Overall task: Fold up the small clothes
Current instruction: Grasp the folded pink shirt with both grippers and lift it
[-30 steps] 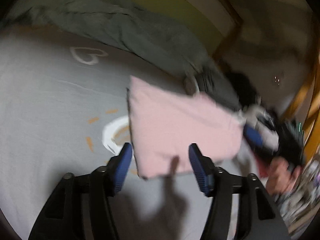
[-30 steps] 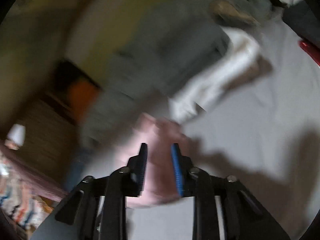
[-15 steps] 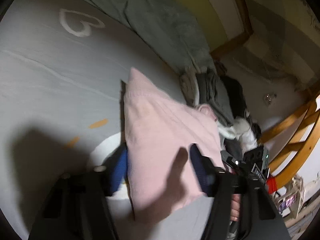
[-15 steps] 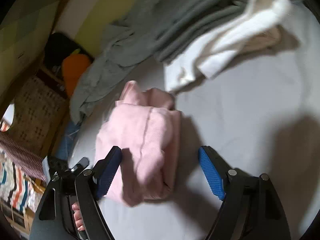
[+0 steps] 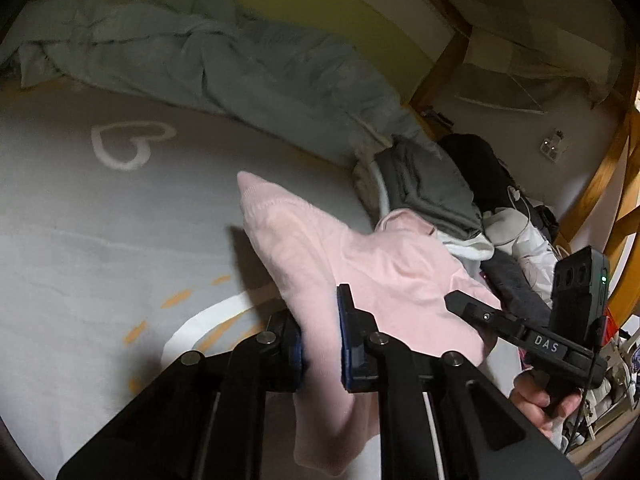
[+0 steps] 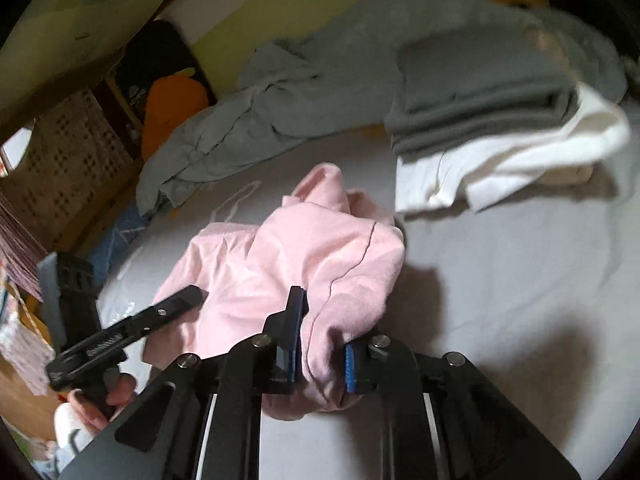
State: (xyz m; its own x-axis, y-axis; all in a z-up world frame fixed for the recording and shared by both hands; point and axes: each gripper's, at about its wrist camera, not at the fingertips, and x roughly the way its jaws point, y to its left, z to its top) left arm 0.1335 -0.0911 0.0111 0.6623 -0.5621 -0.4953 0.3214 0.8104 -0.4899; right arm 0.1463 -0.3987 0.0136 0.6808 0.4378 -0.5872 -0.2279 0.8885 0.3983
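Closing on the pink garment (image 5: 360,272), both jaws (blue-padded) pinch it.

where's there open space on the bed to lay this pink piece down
Bare sheet lies left of the pink garment, between the white heart print and the crumpled grey blanket. The far right is crowded with folded grey and white clothes.
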